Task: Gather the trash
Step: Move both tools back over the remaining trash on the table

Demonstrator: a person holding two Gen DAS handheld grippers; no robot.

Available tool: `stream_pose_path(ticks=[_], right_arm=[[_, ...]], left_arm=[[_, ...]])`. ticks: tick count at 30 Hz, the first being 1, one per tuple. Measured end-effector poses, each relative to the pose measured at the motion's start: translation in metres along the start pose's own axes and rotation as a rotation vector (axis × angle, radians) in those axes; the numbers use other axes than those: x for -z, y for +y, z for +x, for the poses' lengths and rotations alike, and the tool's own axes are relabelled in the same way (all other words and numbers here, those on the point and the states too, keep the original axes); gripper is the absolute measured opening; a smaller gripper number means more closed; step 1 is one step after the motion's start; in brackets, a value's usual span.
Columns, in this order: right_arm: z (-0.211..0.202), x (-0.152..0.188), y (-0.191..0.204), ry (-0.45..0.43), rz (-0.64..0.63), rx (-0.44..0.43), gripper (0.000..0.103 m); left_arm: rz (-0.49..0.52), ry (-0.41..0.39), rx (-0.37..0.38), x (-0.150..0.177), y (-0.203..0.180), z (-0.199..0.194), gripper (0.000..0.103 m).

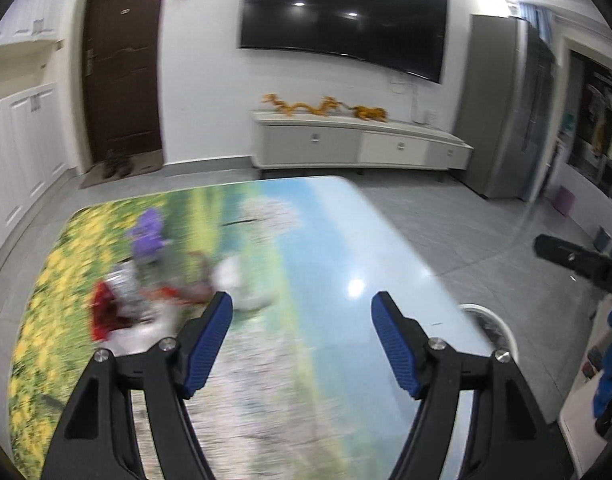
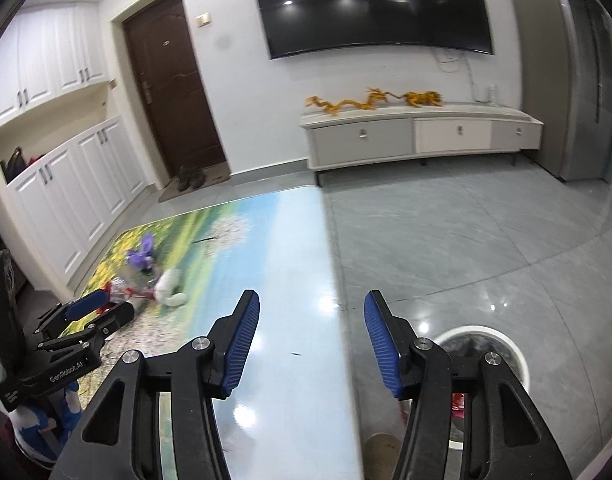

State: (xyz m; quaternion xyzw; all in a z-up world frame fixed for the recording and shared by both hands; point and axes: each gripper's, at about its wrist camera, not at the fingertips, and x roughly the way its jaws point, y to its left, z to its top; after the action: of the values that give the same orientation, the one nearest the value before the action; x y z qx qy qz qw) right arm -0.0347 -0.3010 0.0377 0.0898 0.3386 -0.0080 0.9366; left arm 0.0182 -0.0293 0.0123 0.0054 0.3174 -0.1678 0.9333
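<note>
a: the table (image 2: 289,240) has a printed landscape: yellow flowers, a green field, white blossoms and pale blue sky.

b: and the trash on it?

a: a purple wrapper (image 2: 142,257), a white crumpled paper (image 2: 167,285), and a red and silver wrapper (image 1: 113,300), blurred.

b: the grippers?

a: the left gripper (image 1: 301,304) and the right gripper (image 2: 312,304) are black with blue ribbed pads (image 2: 241,344).

b: the bin?

a: the bin (image 2: 506,344) has a white rim and is dark inside. the floor (image 2: 466,240) is grey-green tile, the door (image 2: 173,80) dark brown, the dragon (image 2: 370,100) golden yellow.
</note>
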Motion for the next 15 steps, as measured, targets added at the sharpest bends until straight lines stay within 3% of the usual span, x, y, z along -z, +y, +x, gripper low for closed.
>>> stream_pose_path(ticks=[10,15], right_arm=[[0.058,-0.001,0.066,0.102,-0.086,-0.133,0.054],[0.100,-0.001,0.107,0.173,-0.144,-0.208,0.054]], left_arm=[[-0.185,0.052,-0.203,0.023,0.140,0.007,0.070],[-0.236,0.101,-0.205,0.025,0.173,0.028,0.070]])
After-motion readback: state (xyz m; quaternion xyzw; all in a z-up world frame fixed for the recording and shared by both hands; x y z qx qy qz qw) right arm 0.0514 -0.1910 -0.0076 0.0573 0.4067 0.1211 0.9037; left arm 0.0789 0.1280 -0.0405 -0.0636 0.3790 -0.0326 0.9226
